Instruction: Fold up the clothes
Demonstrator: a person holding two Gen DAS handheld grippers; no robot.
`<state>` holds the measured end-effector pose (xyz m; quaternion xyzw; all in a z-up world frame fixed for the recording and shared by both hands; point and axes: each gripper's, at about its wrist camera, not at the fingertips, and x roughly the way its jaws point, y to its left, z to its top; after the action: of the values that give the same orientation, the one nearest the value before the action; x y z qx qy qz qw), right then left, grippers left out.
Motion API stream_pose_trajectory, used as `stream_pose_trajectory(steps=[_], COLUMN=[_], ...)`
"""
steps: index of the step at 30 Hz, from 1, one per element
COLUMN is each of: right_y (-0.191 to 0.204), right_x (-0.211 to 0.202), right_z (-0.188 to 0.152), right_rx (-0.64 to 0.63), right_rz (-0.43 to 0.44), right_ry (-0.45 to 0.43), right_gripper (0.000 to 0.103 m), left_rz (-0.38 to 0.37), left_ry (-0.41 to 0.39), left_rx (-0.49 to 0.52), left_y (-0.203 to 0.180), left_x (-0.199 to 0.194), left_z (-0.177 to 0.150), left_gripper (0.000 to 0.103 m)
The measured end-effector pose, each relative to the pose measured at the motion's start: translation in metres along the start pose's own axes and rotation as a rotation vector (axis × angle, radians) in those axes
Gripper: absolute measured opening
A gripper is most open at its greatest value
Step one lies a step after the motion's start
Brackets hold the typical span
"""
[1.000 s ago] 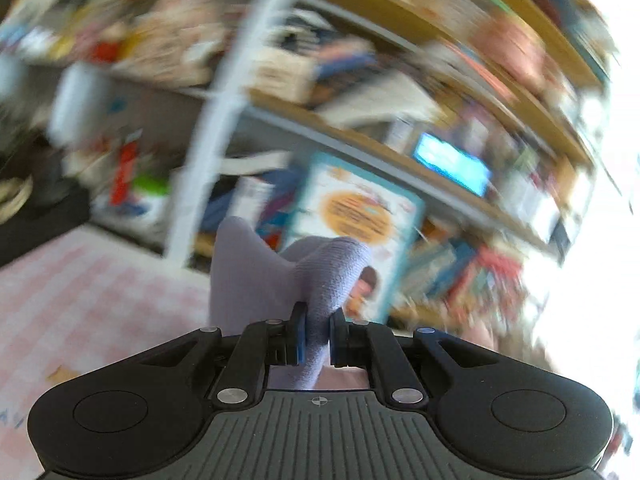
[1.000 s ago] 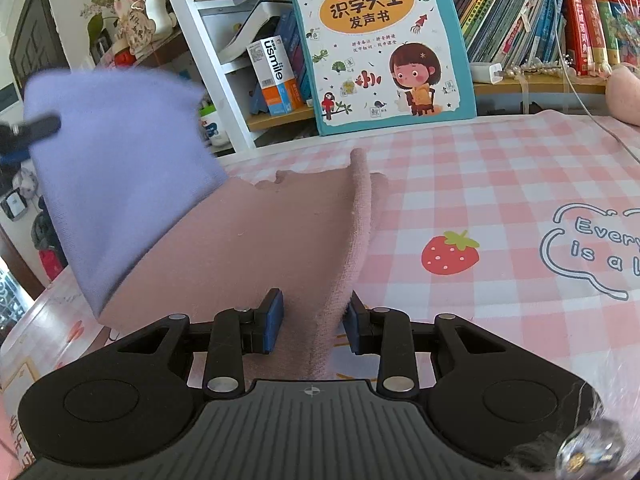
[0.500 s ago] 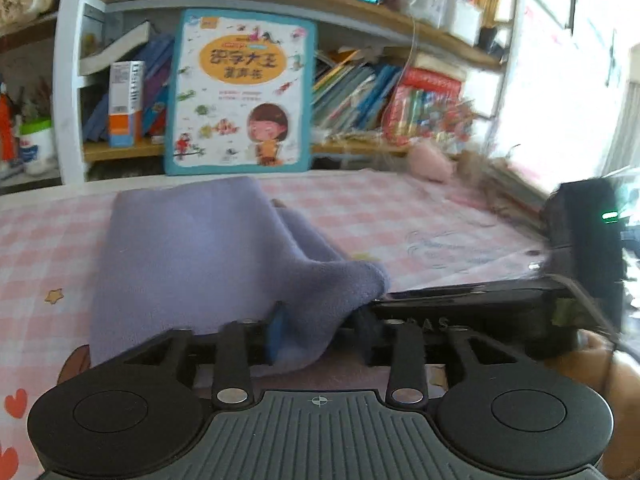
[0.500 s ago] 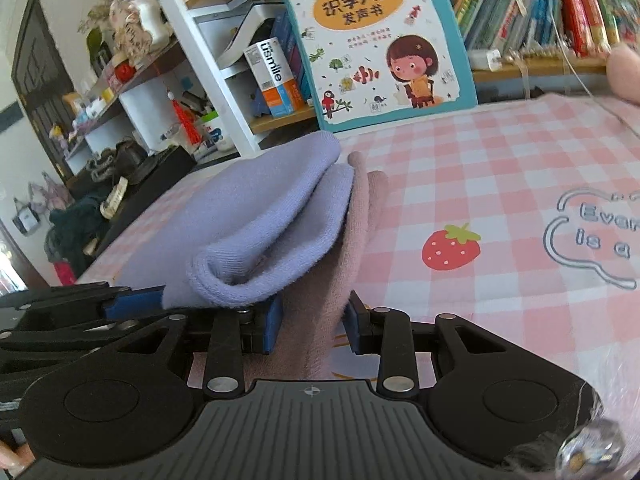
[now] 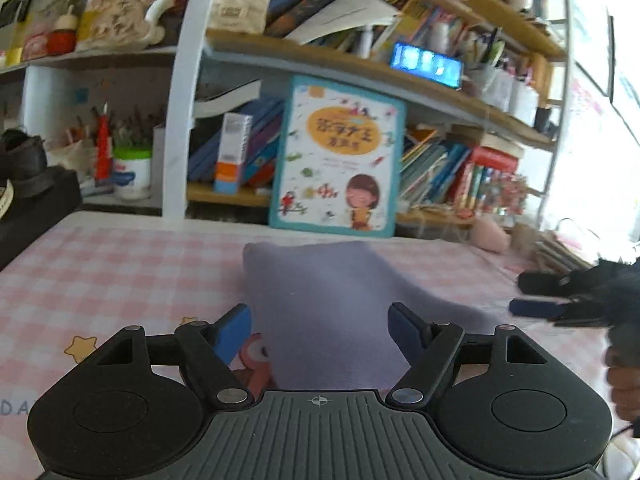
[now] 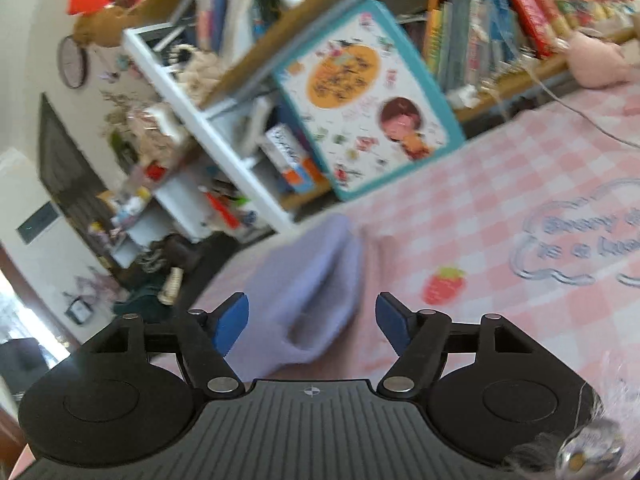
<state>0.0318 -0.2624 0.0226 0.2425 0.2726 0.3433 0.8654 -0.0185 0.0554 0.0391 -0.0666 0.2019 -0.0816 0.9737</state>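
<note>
A lavender garment [image 5: 320, 300] lies folded on the pink checked tablecloth [image 5: 120, 272]. My left gripper [image 5: 318, 336] is low behind its near edge. Its jaws are opening, with the cloth lying between the blue pads [image 5: 234, 332] and neither pad pressing on it. In the right wrist view the same garment [image 6: 312, 280] shows a rolled fold with a pinkish layer [image 6: 370, 320] under it. My right gripper [image 6: 313, 322] is tilted over it, jaws opening too, pads clear of the cloth. In the left wrist view the right gripper [image 5: 534, 295] is at the garment's right side.
A packed bookshelf stands along the table's far edge, with a teal-edged picture book [image 5: 340, 160] leaning on it. A pink plush toy [image 5: 490, 232] lies at the far right. A black box [image 5: 36, 208] sits at the left edge. A thin cable [image 6: 580, 112] crosses the far right.
The lavender cloth, lifted a second ago, was swung over and laid on the table. Both grippers have let go of it and spread their jaws. The right view has rolled and risen.
</note>
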Motion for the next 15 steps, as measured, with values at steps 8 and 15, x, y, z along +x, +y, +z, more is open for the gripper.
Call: stream_pose_trajectory(steps=[8, 15], right_y=[0.031, 0.054], right_x=[0.081, 0.048], right_z=[0.006, -0.008], right_rx=[-0.128, -0.202], right_rz=[-0.091, -0.040], right_ry=[0.205, 0.117], right_gripper=[0.027, 0.012], left_rz=[-0.028, -0.021], left_ry=[0.018, 0.058], left_rx=[0.100, 0.156], left_y=[-0.020, -0.026], left_x=[0.016, 0.016], left_z=[-0.008, -0.018], left_gripper=[0.058, 0.049])
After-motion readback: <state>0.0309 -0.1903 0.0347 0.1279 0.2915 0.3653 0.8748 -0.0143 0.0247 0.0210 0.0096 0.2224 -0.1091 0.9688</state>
